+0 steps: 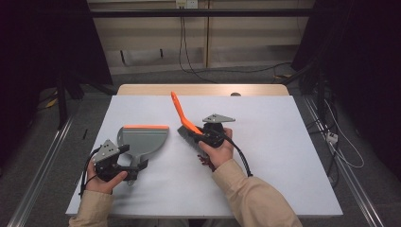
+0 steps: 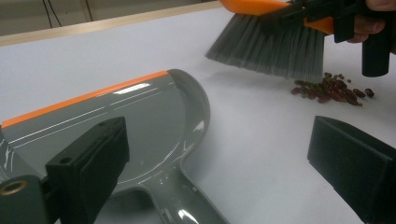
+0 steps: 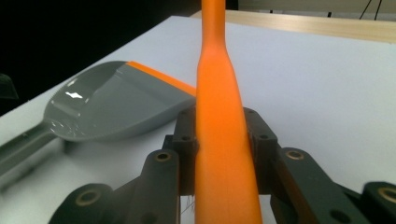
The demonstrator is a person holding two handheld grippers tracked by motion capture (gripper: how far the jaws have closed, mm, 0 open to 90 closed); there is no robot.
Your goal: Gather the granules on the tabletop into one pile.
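The right gripper [image 1: 204, 134] was held in the person's right hand [image 1: 218, 152] near the middle of the white table [image 1: 283, 156], and its fingers [image 3: 187, 140] were pinching the orange handle of the brush [image 1: 182, 113] from both sides, as the right gripper view showed clearly. The handle rose from the gripper, tilted up and toward the far left of the table in the high view. The grey bristles [image 2: 268, 46] of the brush pointed down to the table, and their tips stood just beside a small heap of dark red beans [image 2: 332, 88]; from the left gripper view I could not say for sure whether the bristles touched the beans or only came close to them. The grey dustpan [image 1: 142, 139] with the orange front lip [image 1: 145, 126] lay flat on the table to the left of the brush, a little apart from it, with its lip turned toward the far edge. Its handle [image 2: 191, 210] pointed toward the person and ran between the fingers [image 2: 88, 168] of the left gripper [image 1: 135, 165]. These fingers were spread wide on both sides of the handle and did not press on it. The left hand [image 1: 101, 182] held this gripper low, near the front left part of the table.
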